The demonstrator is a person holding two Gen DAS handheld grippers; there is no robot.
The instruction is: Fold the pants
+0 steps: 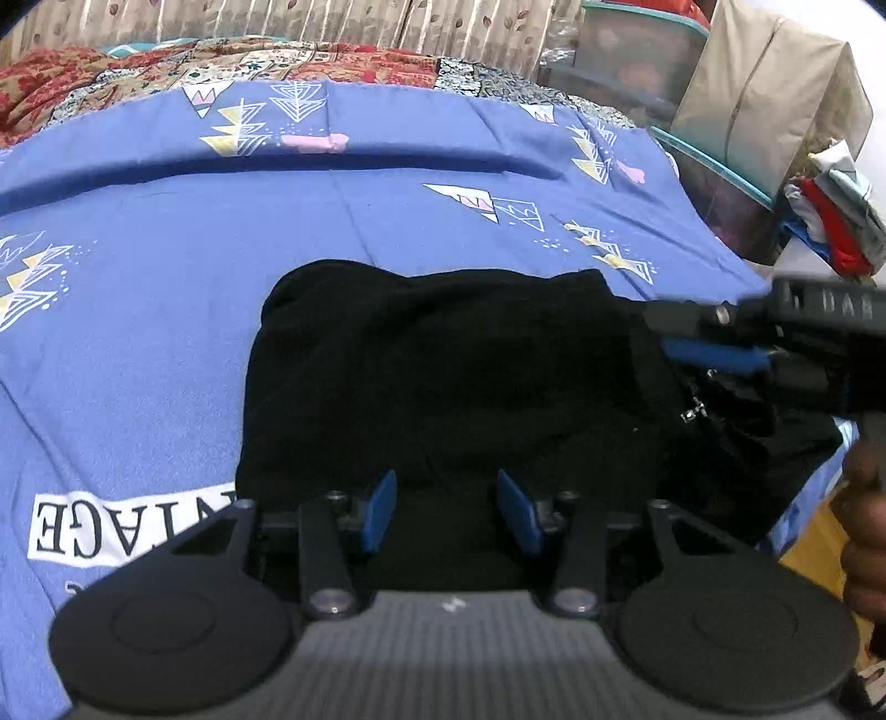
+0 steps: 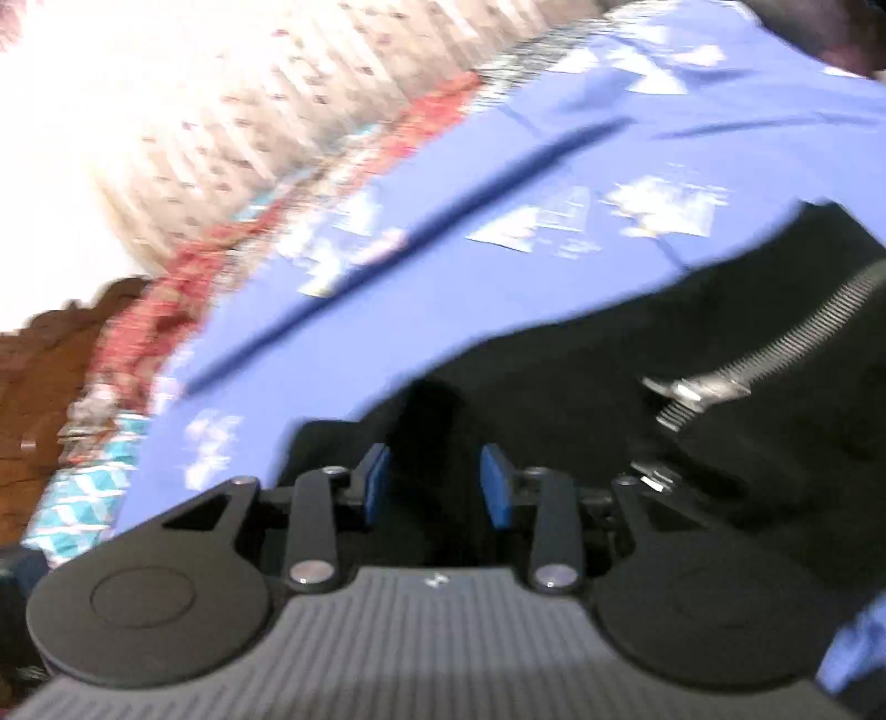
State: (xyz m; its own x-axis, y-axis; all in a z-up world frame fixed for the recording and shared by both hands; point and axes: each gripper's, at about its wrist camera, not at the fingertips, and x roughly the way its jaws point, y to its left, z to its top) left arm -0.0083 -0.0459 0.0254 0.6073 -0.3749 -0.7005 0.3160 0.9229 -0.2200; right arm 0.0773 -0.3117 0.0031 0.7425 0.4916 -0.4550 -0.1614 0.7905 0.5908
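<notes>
Bed: a blue bedsheet (image 1: pixel 387 221) printed with white, yellow and pink triangle motifs covers it; a white label with black letters lies at the lower left of the left wrist view. In the right wrist view the sheet (image 2: pixel 470 183) runs tilted and blurred.
Bedding behind: a red and beige patterned quilt (image 1: pixel 166 66) along the far edge, with a pale leaf-print curtain (image 1: pixel 332 22) behind it.
Storage at right: clear plastic bins with teal lids (image 1: pixel 637 50), a beige fabric cover (image 1: pixel 775 99), and a pile of coloured clothes (image 1: pixel 830 221).
Pants: black pants (image 1: pixel 443 360) lie bunched on the sheet near the bed's near edge, their right part raised toward the right gripper; the same dark cloth (image 2: pixel 637 360) fills the lower right of the right wrist view.
Zipper: a metal zipper (image 2: pixel 775 343) with its pull showing — it runs diagonally across the cloth; a small metal glint (image 1: pixel 695 410) marks it in the left wrist view.
Left gripper (image 1: pixel 447 512): low over the pants' near edge, blue pads (image 1: pixel 382 509) narrowed with black cloth between them; whether they pinch it cannot be told.
Right gripper (image 1: pixel 714 354): comes in from the right, blue pad against the raised cloth; in its own view (image 2: pixel 434 484) the jaws stand narrow over dark fabric — grip unclear.
Hand: fingers (image 1: pixel 864 531) at the right edge.
</notes>
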